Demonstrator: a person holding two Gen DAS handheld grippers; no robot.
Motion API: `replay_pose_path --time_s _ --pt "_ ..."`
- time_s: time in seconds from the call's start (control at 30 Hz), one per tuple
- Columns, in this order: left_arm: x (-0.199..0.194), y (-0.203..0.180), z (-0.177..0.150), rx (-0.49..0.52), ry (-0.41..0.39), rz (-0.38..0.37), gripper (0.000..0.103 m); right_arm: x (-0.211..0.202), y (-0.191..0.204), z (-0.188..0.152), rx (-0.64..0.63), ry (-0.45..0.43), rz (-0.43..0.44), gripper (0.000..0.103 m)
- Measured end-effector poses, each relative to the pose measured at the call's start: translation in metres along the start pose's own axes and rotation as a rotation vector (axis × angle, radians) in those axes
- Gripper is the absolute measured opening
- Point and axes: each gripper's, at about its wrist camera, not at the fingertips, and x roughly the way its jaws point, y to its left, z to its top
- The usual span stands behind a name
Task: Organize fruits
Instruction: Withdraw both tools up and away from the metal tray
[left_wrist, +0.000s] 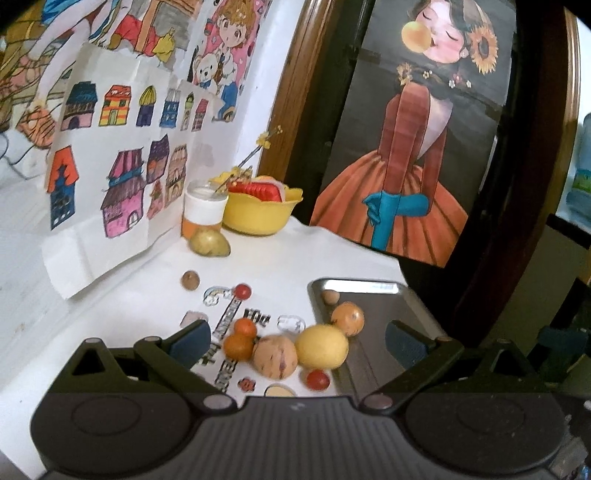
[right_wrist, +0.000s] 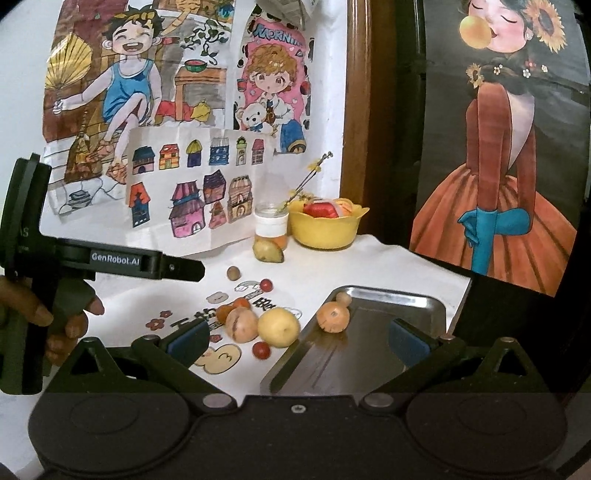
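Note:
On the white printed cloth lies a cluster of fruit: a yellow round fruit (left_wrist: 322, 346) (right_wrist: 278, 326), a beige striped fruit (left_wrist: 275, 356) (right_wrist: 242, 325), two small oranges (left_wrist: 240, 345) (right_wrist: 225, 312) and a cherry tomato (left_wrist: 317, 379) (right_wrist: 261, 350). Beside them to the right, a metal tray (left_wrist: 369, 291) (right_wrist: 399, 299) holds an orange fruit (left_wrist: 347, 318) (right_wrist: 333, 316) and a small beige ball (left_wrist: 330, 296) (right_wrist: 343, 298). My left gripper (left_wrist: 297, 343) (right_wrist: 199, 271) hovers open over the cluster, holding nothing. Spanning the tray's left edge, my right gripper (right_wrist: 299, 339) is open and empty.
Further back lie a second cherry tomato (left_wrist: 242, 291), a brown ball (left_wrist: 190, 280) and a yellow-green fruit (left_wrist: 209, 242). A jar (left_wrist: 203, 210) and a yellow bowl (left_wrist: 258, 218) of items stand at the wall. Drawings cover the wall. A hand (right_wrist: 70, 317) grips the left tool.

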Motion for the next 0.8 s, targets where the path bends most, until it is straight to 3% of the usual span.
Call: replay_pose_path --time_s 0.8 --pt "-0.002 0.047 -0.05 0.023 0.17 0.051 0.103 0.034 0.048 -0.046 0.004 0.18 0.098 0.102"
